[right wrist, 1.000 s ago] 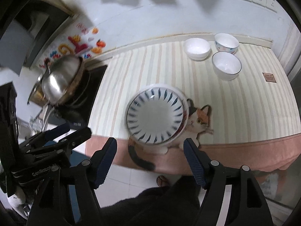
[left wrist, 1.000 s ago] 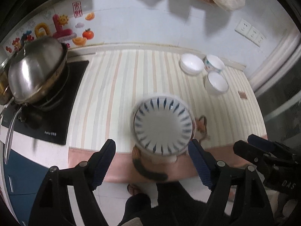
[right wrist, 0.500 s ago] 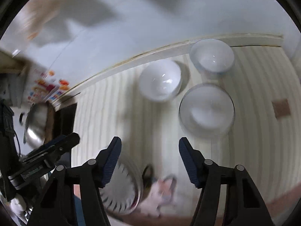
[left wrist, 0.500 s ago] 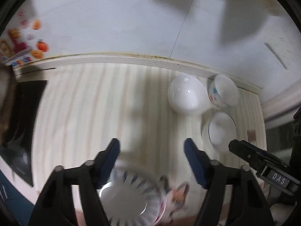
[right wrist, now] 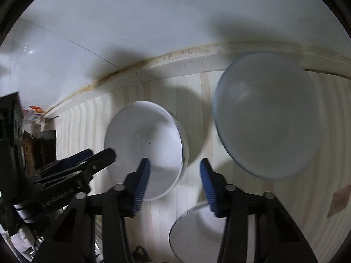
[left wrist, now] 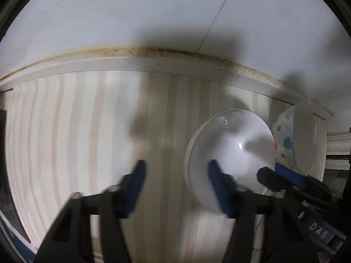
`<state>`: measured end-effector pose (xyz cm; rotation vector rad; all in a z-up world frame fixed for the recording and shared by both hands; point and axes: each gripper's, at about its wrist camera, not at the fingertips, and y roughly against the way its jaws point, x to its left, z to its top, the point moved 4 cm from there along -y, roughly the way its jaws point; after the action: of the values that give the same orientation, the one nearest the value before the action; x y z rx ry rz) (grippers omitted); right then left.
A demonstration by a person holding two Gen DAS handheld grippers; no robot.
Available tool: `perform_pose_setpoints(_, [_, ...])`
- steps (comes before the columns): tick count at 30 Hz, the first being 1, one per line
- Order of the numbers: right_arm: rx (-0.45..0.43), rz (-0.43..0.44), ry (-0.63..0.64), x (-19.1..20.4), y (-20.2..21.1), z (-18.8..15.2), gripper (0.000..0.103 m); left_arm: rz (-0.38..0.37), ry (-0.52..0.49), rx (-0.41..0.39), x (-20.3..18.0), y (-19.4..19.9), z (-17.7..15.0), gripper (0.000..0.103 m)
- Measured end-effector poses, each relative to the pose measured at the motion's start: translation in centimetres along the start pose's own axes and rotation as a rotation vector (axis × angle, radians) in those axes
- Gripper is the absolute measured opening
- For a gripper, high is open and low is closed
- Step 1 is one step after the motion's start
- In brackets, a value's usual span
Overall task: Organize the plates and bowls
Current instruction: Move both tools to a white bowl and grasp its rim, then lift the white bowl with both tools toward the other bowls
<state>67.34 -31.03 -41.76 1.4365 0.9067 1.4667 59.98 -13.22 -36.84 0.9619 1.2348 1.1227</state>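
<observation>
Left hand-held gripper (left wrist: 176,189): jaws closing, straddling the plain white bowl's (left wrist: 237,151) left rim; pads not yet pressing. "DAS" is showing on the neighbouring right hand-held gripper (right wrist: 175,183).

Right: jaws closing over that bowl's right rim, nothing gripped.

Striped tabletop (left wrist: 76,131) is carrying three bowls near the wall: plain white, blue-spotted bowl (left wrist: 294,140), third bowl (right wrist: 197,234).

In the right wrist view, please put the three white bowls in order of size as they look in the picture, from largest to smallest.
1. White bowl at the upper right, by the wall: looks largest.
2. Plain white bowl left of centre.
3. White bowl at the bottom edge: least visible, but cut off and partly hidden by a gripper finger, so its rank is unsure.
</observation>
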Motion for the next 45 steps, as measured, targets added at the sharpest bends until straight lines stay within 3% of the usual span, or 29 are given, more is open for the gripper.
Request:
perform_pose_setpoints(3, [0.032, -0.023, 0.007, 0.0, -1.5, 0.3, 0.026, 0.009, -0.027, 0.030, -0.4, -1.4, 0.1, 0.023])
perform_pose_setpoints(7, [0.050, -0.069, 0.018, 0.1, -2.8, 0.3, 0.013, 0.039, -0.081, 0.018, -1.1, -1.8, -0.4, 0.016])
perform_pose_setpoints(16, [0.031, -0.086, 0.052, 1.5, -2.3, -0.5, 0.012, 0.050, -0.091, 0.012, -1.8, -0.8, -1.8, 0.015])
perform_pose_setpoints(23, [0.014, -0.061, 0.086, 3.5, -0.3, -2.7, 0.012, 0.046, -0.088, -0.027, -1.1, 3.3, -5.6, 0.015])
perform_pose_setpoints(29, [0.004, -0.034, 0.121, 5.1, 2.1, -7.5, 0.012, 0.034, -0.092, -0.049, -0.7, 6.9, -10.4, 0.015])
perform_pose_setpoints(35, [0.002, -0.003, 0.114, 2.9, 5.6, -14.2, 0.012, 0.008, -0.152, -0.041, -1.5, 9.2, -15.6, 0.015])
perform_pose_setpoints(45, [0.047, -0.003, 0.035, -1.9, 6.0, -23.9, 0.012, -0.032, -0.209, 0.054, -4.7, 6.5, -21.9, 0.015])
